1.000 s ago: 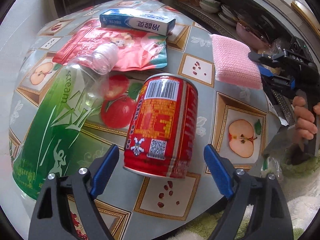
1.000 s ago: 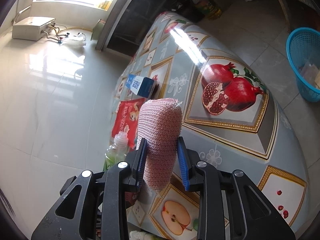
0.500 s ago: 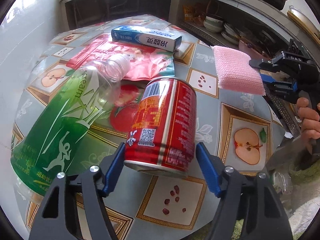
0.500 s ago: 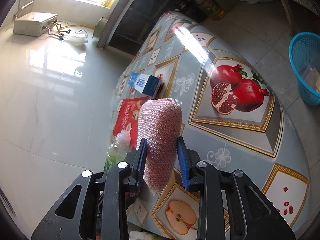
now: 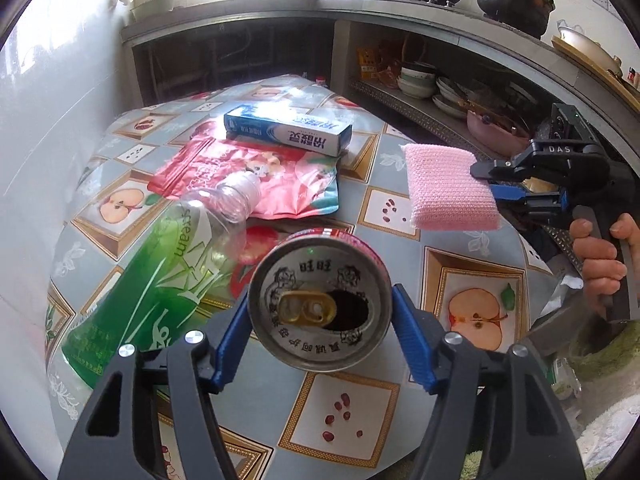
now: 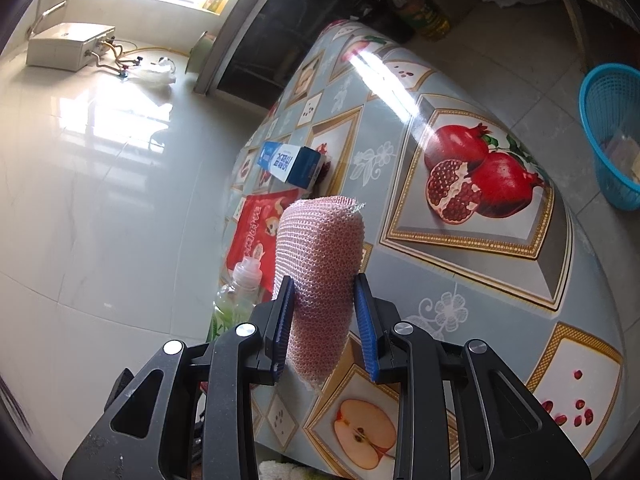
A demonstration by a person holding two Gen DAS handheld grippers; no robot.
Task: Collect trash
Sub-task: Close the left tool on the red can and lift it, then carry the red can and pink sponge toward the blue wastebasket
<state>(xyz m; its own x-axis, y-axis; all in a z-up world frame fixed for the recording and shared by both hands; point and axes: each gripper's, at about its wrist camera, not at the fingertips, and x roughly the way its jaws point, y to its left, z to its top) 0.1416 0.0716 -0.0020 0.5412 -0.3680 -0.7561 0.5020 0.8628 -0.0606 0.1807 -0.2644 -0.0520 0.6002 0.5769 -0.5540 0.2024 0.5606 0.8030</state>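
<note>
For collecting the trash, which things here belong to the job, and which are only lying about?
Belong to the job:
- opened red drink can, held in the left gripper
- green-labelled clear plastic bottle, lying on its side
- flat red snack pouch
- blue and white toothpaste box
- blue plastic basket on the floor, probably the bin

Only lying about:
- pink knitted sponge, in the right gripper
- stacked bowls on the shelf

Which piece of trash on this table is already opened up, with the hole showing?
The red drink can, gripped between the left tongs: its tab is pulled and the mouth gapes. The green bottle, red pouch and blue box show no opening.
</note>
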